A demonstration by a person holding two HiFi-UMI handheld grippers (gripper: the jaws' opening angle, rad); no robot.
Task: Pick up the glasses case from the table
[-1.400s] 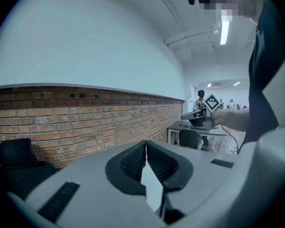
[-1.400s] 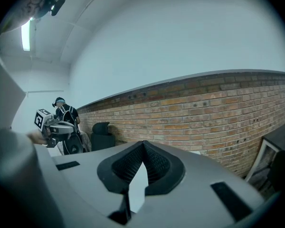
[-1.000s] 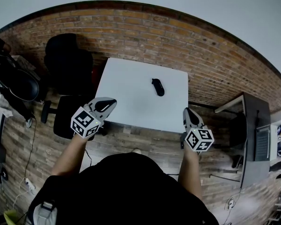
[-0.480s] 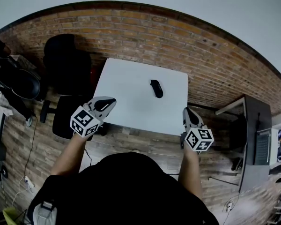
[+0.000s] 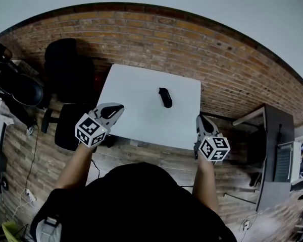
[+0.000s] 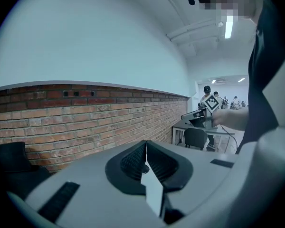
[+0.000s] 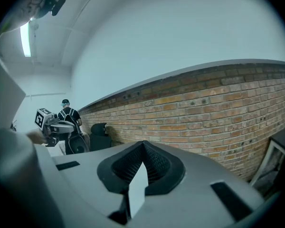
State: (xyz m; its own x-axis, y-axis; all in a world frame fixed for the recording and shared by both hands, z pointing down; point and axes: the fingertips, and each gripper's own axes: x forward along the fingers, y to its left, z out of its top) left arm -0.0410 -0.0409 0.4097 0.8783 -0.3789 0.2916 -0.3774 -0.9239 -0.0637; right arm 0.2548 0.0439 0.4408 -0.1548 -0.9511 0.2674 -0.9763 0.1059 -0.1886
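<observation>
The black glasses case (image 5: 165, 97) lies on the white table (image 5: 131, 97), right of its middle and towards the far side. My left gripper (image 5: 118, 106) hovers over the table's near left corner, shut and empty; in the left gripper view (image 6: 146, 144) its jaws meet in a line. My right gripper (image 5: 201, 117) hangs just off the near right corner, also shut with nothing in it, and the right gripper view (image 7: 143, 144) shows its jaws together. Neither gripper view shows the case. Both grippers are well short of it.
A black office chair (image 5: 70, 74) stands at the table's left side. A dark desk (image 5: 272, 140) is off to the right. A brick wall (image 5: 156, 39) runs behind the table. People stand far off in the room (image 6: 213, 96).
In the head view the table and case have slid a little down and left. Both grippers stay shut and have come slightly nearer the table's front edge.
</observation>
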